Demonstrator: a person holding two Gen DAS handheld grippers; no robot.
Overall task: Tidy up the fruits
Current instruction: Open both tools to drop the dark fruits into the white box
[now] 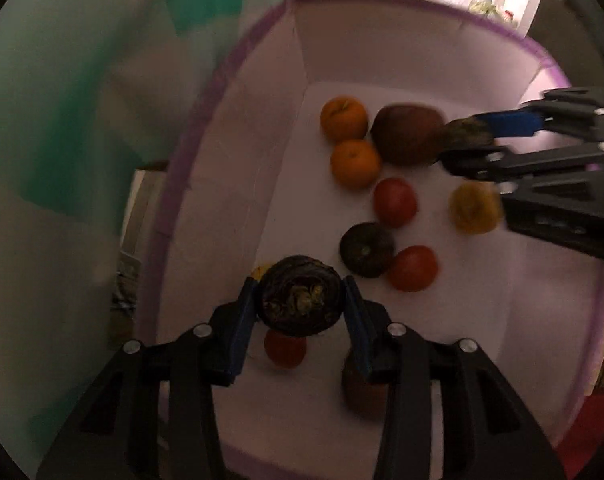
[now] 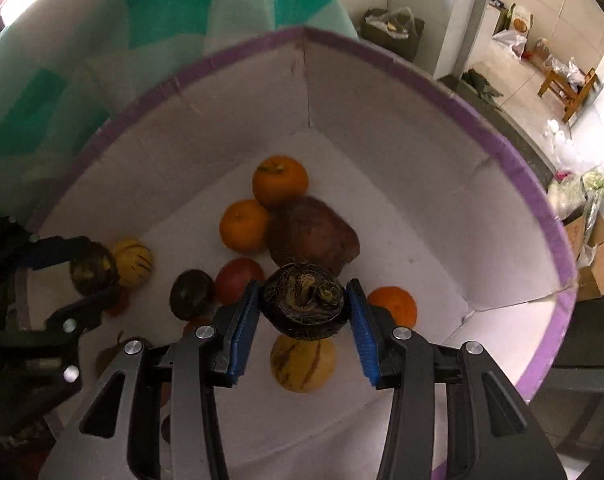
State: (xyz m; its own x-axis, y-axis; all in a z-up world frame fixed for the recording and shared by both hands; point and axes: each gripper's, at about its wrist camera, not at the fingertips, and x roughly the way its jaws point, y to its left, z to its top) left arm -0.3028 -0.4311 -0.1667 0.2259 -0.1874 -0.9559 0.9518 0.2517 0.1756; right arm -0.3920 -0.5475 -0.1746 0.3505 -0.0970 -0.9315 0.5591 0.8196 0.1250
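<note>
A white box with a purple rim holds several fruits: oranges, a big brown fruit, red fruits, a loose dark mangosteen and yellow striped melons. My left gripper is shut on a dark mangosteen, hanging over the box's near left side. My right gripper is shut on another dark mangosteen, above the pile by the brown fruit.
A green and white chequered cloth lies behind the box. Beyond the far rim there is a tiled floor with a wooden stool, bags and cardboard boxes. The box walls stand high around both grippers.
</note>
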